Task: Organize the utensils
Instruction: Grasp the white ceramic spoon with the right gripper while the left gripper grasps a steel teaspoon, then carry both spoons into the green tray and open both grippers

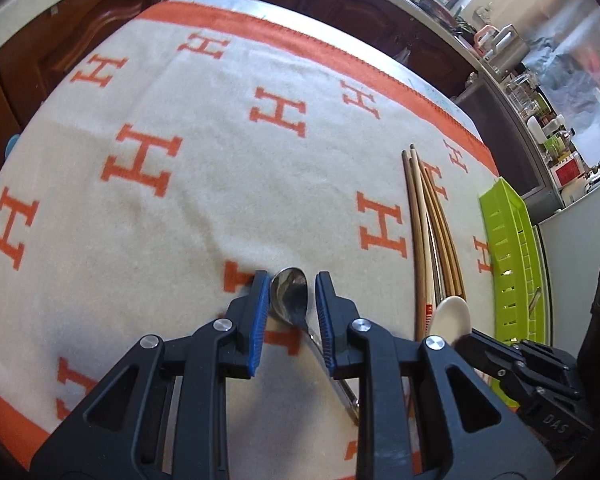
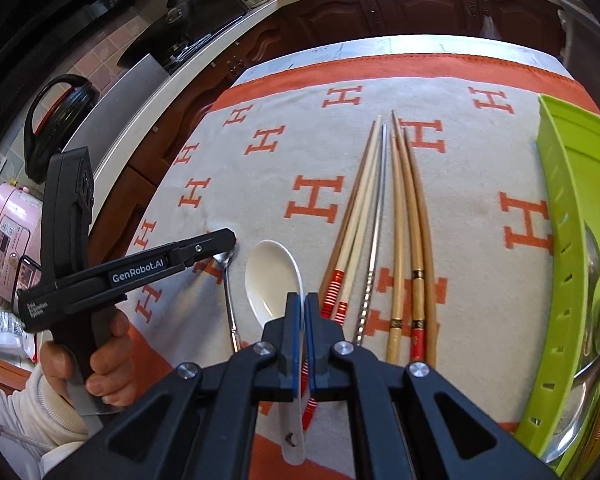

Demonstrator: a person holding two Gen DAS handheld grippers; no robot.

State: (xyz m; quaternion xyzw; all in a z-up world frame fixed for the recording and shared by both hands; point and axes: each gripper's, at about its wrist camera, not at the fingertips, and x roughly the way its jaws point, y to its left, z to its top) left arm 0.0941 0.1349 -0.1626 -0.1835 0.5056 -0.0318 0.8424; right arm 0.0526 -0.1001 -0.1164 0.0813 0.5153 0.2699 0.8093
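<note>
A steel spoon (image 1: 290, 294) lies on the white and orange cloth (image 1: 180, 208). My left gripper (image 1: 290, 280) is open with its blue pads on either side of the spoon's bowl. It also shows in the right wrist view (image 2: 230, 246), over the steel spoon (image 2: 229, 292). My right gripper (image 2: 303, 300) is shut on the handle of a white ceramic spoon (image 2: 272, 276), just behind its bowl. The white spoon shows in the left wrist view (image 1: 454, 314) too. Several chopsticks (image 2: 380, 216) lie side by side on the cloth to the right of it.
A lime green slotted tray (image 2: 560, 216) stands at the right edge of the cloth and holds steel spoons (image 2: 594, 264) and more utensils. The tray shows in the left wrist view (image 1: 508, 248). Dark wooden cabinets (image 2: 380, 12) run behind the table.
</note>
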